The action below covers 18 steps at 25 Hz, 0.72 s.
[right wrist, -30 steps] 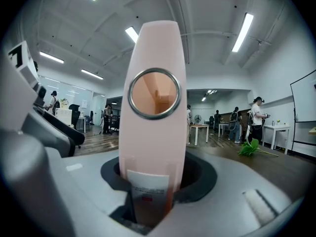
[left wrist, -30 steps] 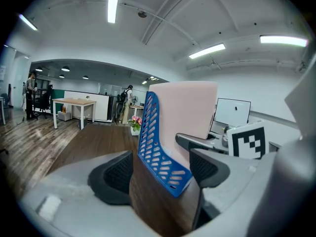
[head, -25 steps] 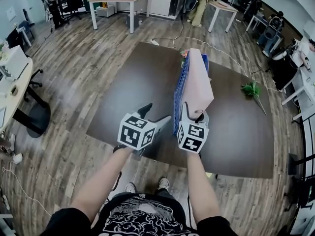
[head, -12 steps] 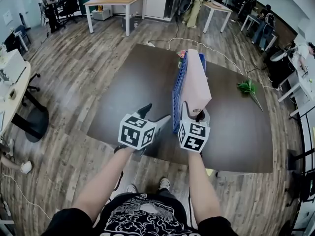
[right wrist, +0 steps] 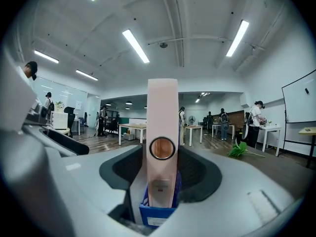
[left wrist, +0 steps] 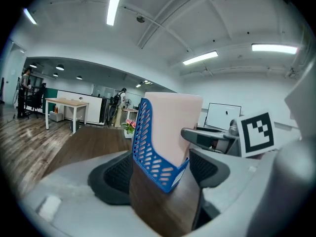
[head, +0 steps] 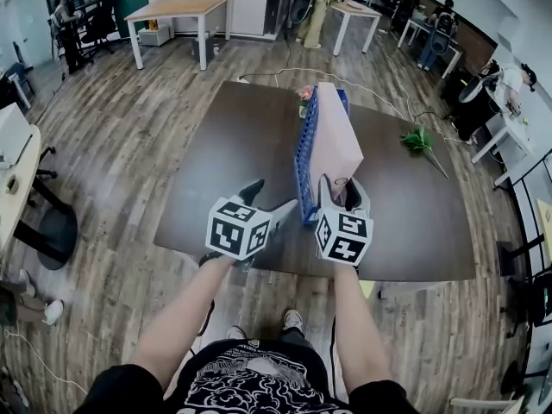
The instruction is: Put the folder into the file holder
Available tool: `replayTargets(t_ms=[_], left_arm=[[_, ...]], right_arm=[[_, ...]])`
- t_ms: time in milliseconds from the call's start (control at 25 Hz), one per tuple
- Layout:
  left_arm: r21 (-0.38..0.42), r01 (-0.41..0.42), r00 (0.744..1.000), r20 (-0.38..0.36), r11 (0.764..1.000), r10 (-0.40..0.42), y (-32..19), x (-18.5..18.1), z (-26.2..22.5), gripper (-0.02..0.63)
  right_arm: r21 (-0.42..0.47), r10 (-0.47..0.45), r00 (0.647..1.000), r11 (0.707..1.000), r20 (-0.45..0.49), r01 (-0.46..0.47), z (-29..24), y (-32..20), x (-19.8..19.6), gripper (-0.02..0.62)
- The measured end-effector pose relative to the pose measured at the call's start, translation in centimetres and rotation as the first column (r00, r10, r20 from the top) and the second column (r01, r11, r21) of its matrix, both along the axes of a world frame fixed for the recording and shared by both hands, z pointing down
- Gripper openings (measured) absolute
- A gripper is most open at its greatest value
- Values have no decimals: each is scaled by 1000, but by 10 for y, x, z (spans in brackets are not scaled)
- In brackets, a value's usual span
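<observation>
Find the folder (head: 335, 136) already upright in the file holder (head: 302, 158), set on edge with its pink side rising above the blue lattice wall. Note both standing about midway between the left and right edges of the desk (head: 216, 171), long axis running from the near edge toward the far edge, spine end facing the near edge.

Read the right tool (head: 343, 190) as released: jaws astride the spine end and just opened a little wider, pads flanking the pink spine and its ring hole without visibly clamping it. Read the left tool (head: 272, 197) as released too, and empty: jaws apart, aimed at the holder's near left corner from just beside it, touching nothing that shows.

Judge the task as all but done, with only the withdrawal left. Turns on one line: folder lying straight ahead of the right tool, along the same axis as the jaws, right hand by far the nearer, left hand off to the side. Draw back toward the near edge straight along that axis, most likely. Beware of slipping sideways: risks catching the spine and tipping or dragging the folder out of the holder
</observation>
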<state>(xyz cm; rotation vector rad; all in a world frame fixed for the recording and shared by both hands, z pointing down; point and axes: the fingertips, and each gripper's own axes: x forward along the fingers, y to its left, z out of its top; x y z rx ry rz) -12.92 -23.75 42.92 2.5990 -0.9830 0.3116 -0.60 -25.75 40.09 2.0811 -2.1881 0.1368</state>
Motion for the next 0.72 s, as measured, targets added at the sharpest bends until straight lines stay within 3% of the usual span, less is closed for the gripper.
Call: replayTargets(t_ms=[480, 720], left_arm=[[24, -86, 996, -16, 996, 86, 16, -9, -7, 368], [33, -119, 992, -24, 992, 120, 18, -8, -13, 368]], right_arm=[[28, 50, 998, 998, 23, -51, -23, 37, -10, 209], [1, 51, 999, 999, 11, -51, -30, 52, -17, 209]])
